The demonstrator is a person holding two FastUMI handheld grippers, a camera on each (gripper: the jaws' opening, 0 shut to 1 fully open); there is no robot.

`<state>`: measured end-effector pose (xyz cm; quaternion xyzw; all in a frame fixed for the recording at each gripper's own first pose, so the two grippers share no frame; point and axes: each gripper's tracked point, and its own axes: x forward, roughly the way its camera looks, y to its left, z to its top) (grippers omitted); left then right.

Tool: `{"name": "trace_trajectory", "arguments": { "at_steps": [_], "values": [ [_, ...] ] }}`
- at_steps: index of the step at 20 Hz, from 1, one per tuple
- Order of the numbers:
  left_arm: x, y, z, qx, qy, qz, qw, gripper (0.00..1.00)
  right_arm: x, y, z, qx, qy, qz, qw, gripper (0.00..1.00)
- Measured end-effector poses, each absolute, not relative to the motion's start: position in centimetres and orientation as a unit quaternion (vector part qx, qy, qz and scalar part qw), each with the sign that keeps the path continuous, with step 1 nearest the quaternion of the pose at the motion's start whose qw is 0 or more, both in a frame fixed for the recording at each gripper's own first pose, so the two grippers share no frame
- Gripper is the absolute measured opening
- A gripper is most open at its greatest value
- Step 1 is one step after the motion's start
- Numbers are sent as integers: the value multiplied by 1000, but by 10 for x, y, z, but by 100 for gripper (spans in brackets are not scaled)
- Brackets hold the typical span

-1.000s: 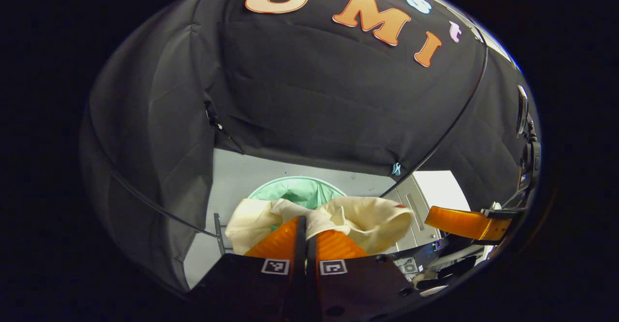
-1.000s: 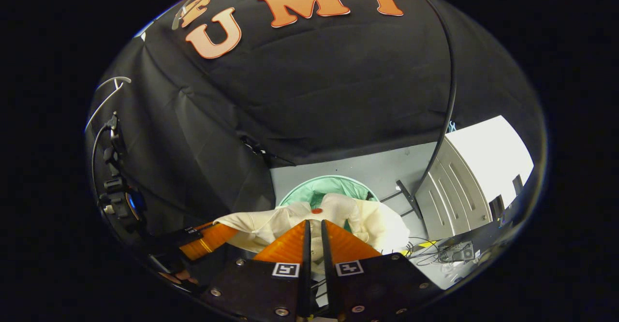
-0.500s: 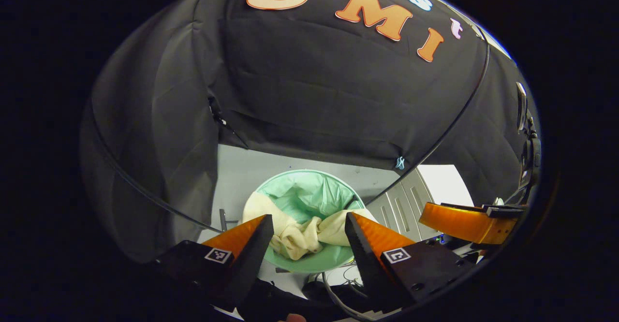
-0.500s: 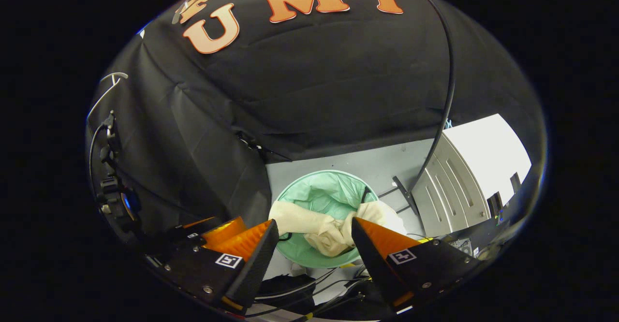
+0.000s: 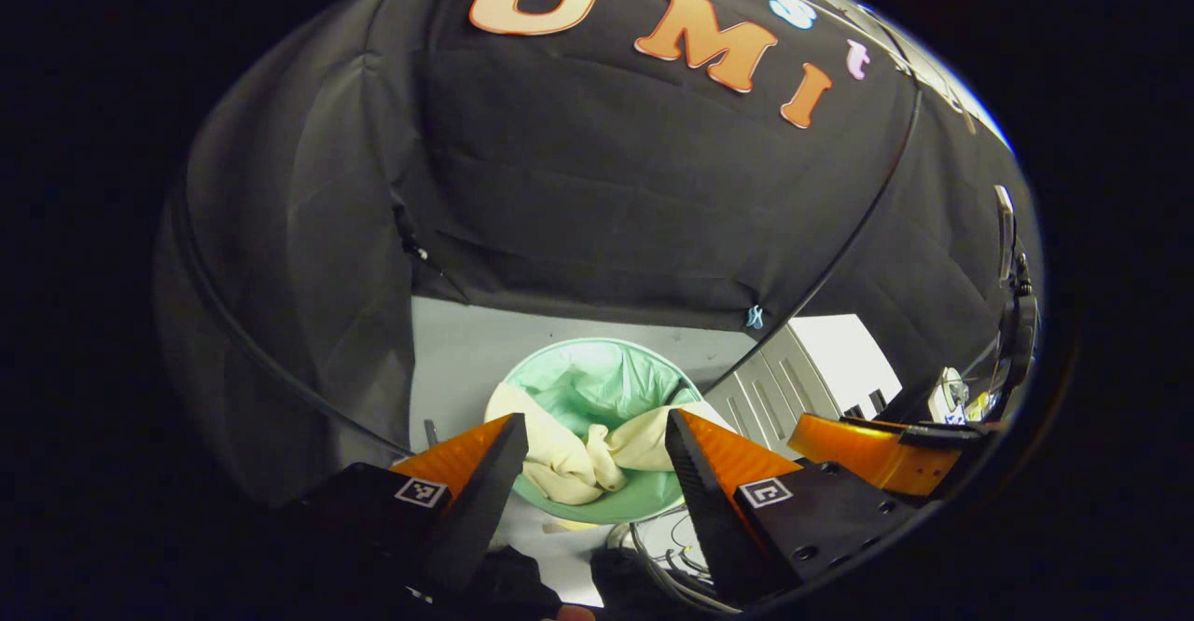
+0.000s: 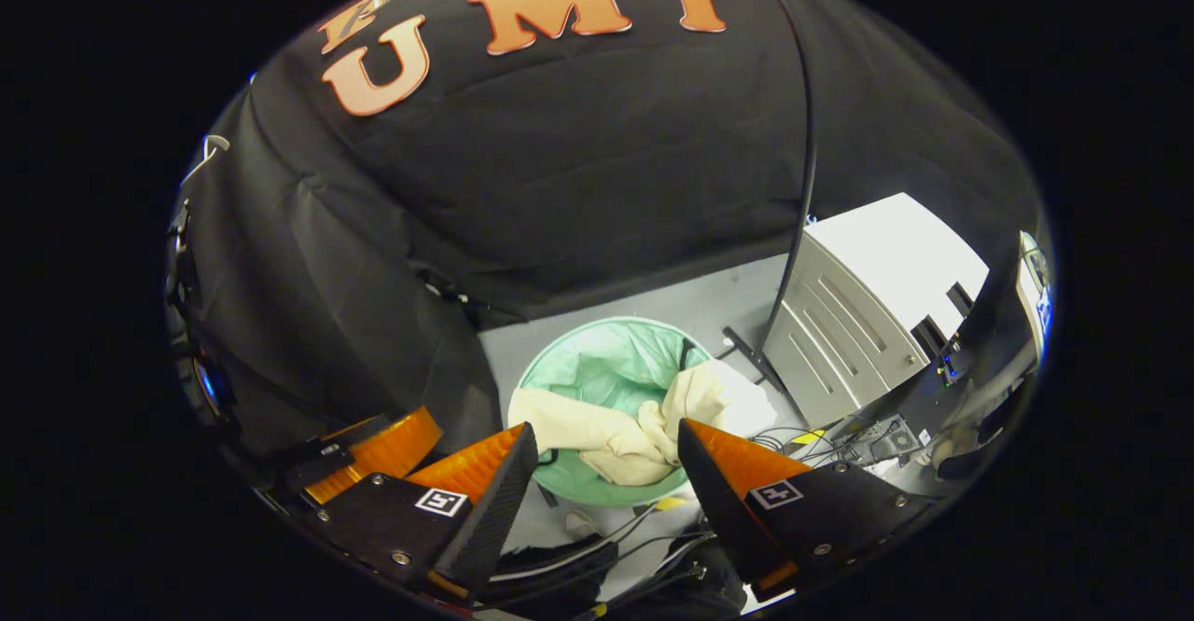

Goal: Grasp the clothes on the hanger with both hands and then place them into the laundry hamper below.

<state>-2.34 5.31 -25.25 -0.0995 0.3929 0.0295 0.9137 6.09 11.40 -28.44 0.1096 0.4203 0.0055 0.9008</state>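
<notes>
Both grippers [image 5: 592,458] [image 6: 606,467] gape above clothes [image 6: 634,425] in hamper [image 6: 569,374]

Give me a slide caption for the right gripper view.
Open right hand-held gripper above the green-lined hamper, cream garment draped over its rim.

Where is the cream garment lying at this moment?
In the left gripper view the cream garment lies in the green laundry hamper on the grey floor, partly draped over its rim, below the open left gripper; a white cabinet stands to the right.
</notes>
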Motion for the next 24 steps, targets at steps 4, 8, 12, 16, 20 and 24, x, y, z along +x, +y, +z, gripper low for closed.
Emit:
{"name": "trace_trajectory", "arguments": {
  "at_steps": [4,8,12,16,20,24],
  "values": [
    [-2,66,-182,-66,275,44,958,98,67,101,-225,75,341,26,937,94],
    [-16,54,-109,-65,185,77,978,97,61,84,-152,75,254,55,963,94],
    [-28,37,-56,-62,134,79,986,97,56,38,-83,71,177,40,981,94],
    [-30,21,0,-71,74,72,992,100,38,-2,-22,63,112,25,991,94],
    [-26,17,34,-55,25,62,996,94,17,-28,21,65,58,18,996,94],
    [-33,12,59,-47,-8,66,997,93,-8,-50,50,49,8,14,999,97]
  ]
}}
